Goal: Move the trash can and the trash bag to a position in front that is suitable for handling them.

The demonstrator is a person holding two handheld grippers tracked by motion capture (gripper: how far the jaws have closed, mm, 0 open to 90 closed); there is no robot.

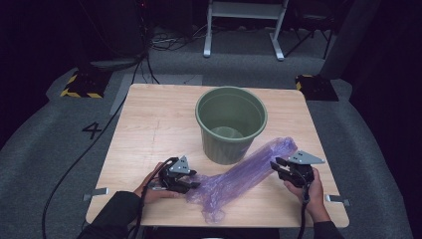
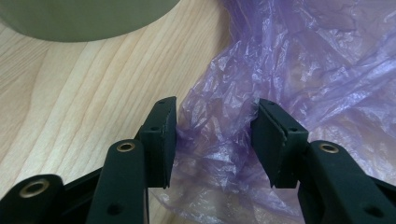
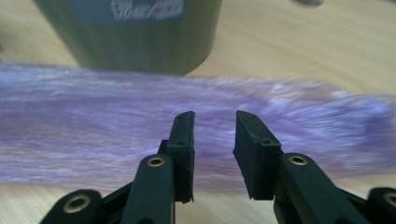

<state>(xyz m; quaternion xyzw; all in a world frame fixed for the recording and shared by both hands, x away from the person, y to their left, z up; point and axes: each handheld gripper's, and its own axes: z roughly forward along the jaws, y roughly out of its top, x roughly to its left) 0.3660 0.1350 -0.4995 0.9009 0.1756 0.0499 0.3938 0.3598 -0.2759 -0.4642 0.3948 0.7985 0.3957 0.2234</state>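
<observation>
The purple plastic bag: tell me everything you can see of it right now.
The purple plastic bag is thin, translucent and crinkled, lying flat and stretched into a long strip on the wooden table, running diagonally in front of the green bucket. Its bunched near end sits between the left gripper fingers, which stand apart around the film. The right gripper hangs over the other end, fingers apart, not pinching it.
</observation>
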